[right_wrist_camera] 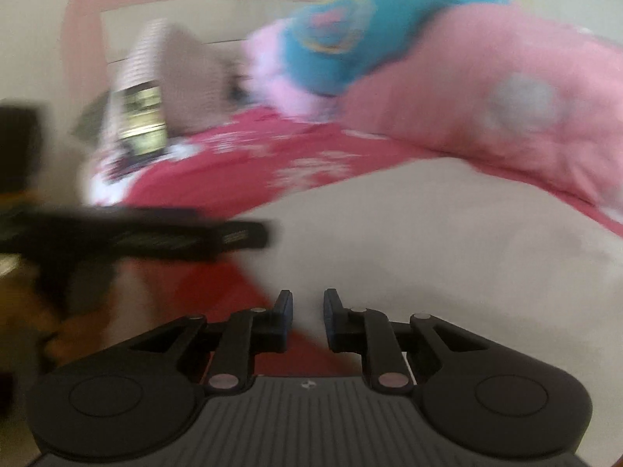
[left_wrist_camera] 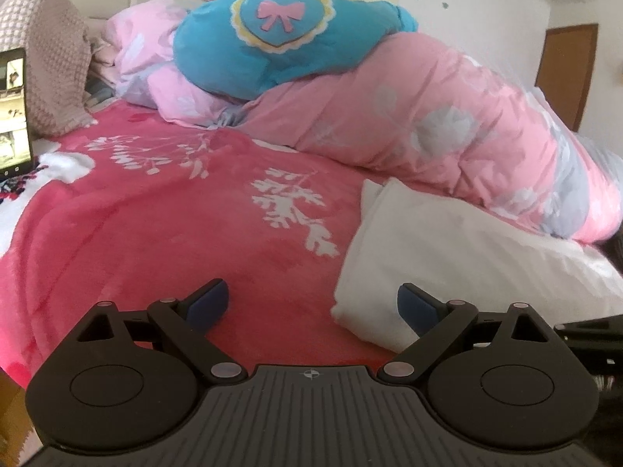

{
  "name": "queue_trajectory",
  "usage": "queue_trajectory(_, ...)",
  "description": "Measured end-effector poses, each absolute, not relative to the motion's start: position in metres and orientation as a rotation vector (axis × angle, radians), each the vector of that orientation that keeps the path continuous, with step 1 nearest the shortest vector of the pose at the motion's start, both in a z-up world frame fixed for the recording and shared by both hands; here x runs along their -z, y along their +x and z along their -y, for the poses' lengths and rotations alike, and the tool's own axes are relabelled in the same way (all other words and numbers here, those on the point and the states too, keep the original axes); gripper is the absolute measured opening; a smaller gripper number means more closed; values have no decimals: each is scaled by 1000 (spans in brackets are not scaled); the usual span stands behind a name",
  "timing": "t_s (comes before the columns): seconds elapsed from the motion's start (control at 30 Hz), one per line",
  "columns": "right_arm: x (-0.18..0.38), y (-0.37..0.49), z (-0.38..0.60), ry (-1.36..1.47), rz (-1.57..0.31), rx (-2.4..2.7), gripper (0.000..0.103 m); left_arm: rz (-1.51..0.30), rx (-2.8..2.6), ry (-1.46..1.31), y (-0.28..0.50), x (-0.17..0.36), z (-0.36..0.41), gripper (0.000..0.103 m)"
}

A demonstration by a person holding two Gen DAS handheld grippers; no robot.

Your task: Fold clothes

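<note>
A white garment (left_wrist_camera: 467, 264) lies folded on the right of the bed's red floral blanket (left_wrist_camera: 163, 233). My left gripper (left_wrist_camera: 312, 292) hovers low over the blanket just left of the garment's near corner, open wide with nothing between its fingers. The right wrist view is blurred by motion. In it the white garment (right_wrist_camera: 428, 257) fills the middle and right. My right gripper (right_wrist_camera: 308, 297) is over the garment's left edge, its blue pads (right_wrist_camera: 286, 311) a narrow gap apart with nothing held. The left gripper (right_wrist_camera: 155, 237) shows there as a dark blur at the left.
A rolled pink quilt (left_wrist_camera: 447, 116) with a blue heart cushion (left_wrist_camera: 280, 39) on top runs along the far side of the bed. A phone (left_wrist_camera: 13, 113) stands at the left against a knitted beige pillow (left_wrist_camera: 46, 46). A brown door (left_wrist_camera: 564, 70) is at the far right.
</note>
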State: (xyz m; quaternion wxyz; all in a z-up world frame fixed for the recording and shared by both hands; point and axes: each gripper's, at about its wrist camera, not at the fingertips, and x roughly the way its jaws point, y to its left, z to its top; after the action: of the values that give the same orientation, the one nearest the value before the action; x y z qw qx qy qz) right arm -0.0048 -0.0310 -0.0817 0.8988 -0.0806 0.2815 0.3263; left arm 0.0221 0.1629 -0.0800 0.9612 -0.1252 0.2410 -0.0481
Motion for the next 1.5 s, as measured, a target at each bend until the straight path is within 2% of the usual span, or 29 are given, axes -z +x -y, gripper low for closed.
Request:
queue_trajectory(0.17,72,14,35,-125,-528,-603,17,-460,58,-251,21,69,-172,95)
queue_trajectory(0.27,81,25,33,-65,-564,-609,17,-439,42,-228,21,60,-173,95)
queue_trajectory(0.5,88,-17,39,23,-558,-773,16,-382,153,-156,23,46,-135,95)
queue_trajectory(0.6,77,-27,82,34,-557,-645,16,-358,214,-116,24,41,-113,95)
queue_trajectory(0.87,46,-39,188,-7,-493,-265,16,-425,295,-16,34,69,-60,95)
queue_trajectory(1.07,69,-50,226,-37,-582,-122,16,-434,293,-2,34,82,-60,96)
queue_trajectory(1.3,53,-85,246,-56,-632,-24,17,-418,292,11,32,84,-58,98)
queue_trajectory(1.5,39,-42,238,-83,-529,-8,17,-426,296,-22,32,81,-61,98)
